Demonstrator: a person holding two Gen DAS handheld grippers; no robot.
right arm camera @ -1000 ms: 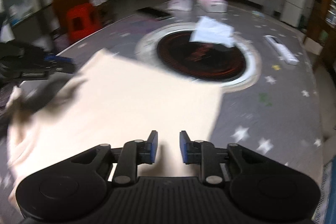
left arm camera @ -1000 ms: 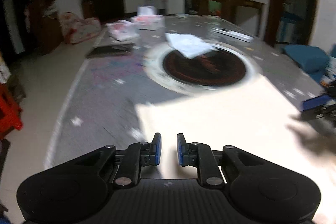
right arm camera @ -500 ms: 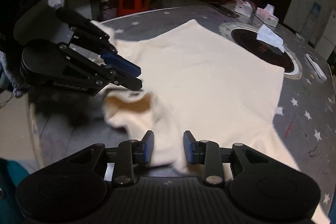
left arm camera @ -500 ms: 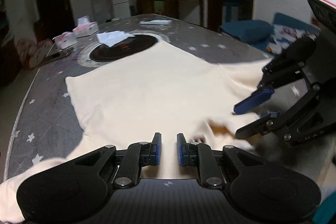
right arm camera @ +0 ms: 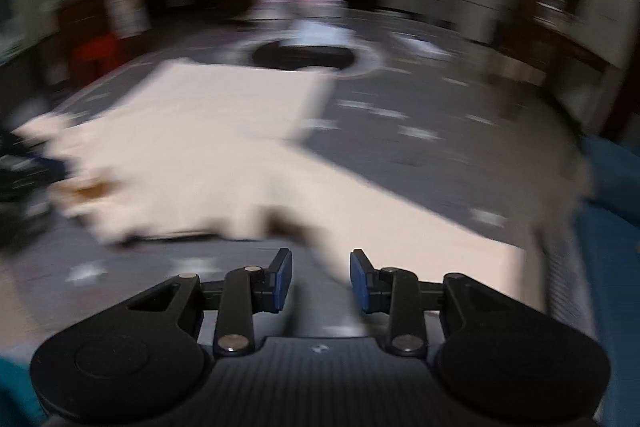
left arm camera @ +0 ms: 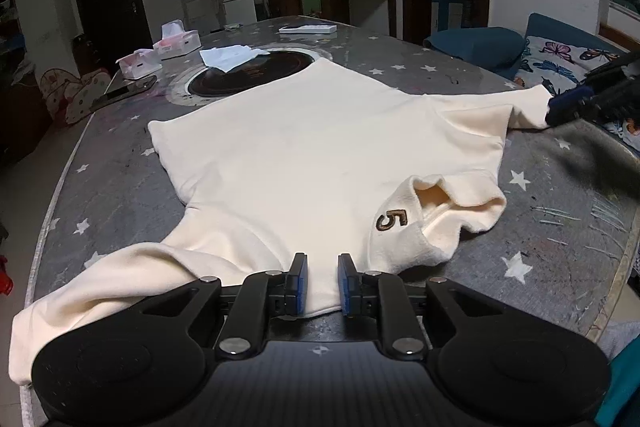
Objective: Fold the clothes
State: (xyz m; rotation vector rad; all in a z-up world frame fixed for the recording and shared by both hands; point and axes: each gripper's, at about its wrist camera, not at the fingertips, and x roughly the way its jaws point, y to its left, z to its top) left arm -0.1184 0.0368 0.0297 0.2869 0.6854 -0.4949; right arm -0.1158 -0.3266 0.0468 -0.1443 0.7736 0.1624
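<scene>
A cream sweater [left arm camera: 304,155] lies spread flat on the grey star-patterned table [left arm camera: 120,195], its collar with a brown "5" [left arm camera: 390,219] nearest me. My left gripper [left arm camera: 322,281] hovers at the shoulder edge beside the collar. Its blue pads stand slightly apart, with flat cloth showing in the gap. My right gripper [left arm camera: 566,107] is at the far right, by the cuff of the outstretched sleeve. The right wrist view is blurred: the right gripper [right arm camera: 320,279] has its jaws apart over the sleeve of the sweater [right arm camera: 208,131], not pressing it.
Beyond the sweater are a dark round inset [left arm camera: 256,75], a white cloth [left arm camera: 230,57], two tissue boxes [left arm camera: 176,43], a dark flat device [left arm camera: 124,91] and a white flat box [left arm camera: 308,29]. A blue cushion [left arm camera: 476,47] sits off the table's right edge.
The left gripper swung round to the sweater's neck end and settled. The right gripper left the collar and moved out to the right sleeve, its jaws wider than before.
</scene>
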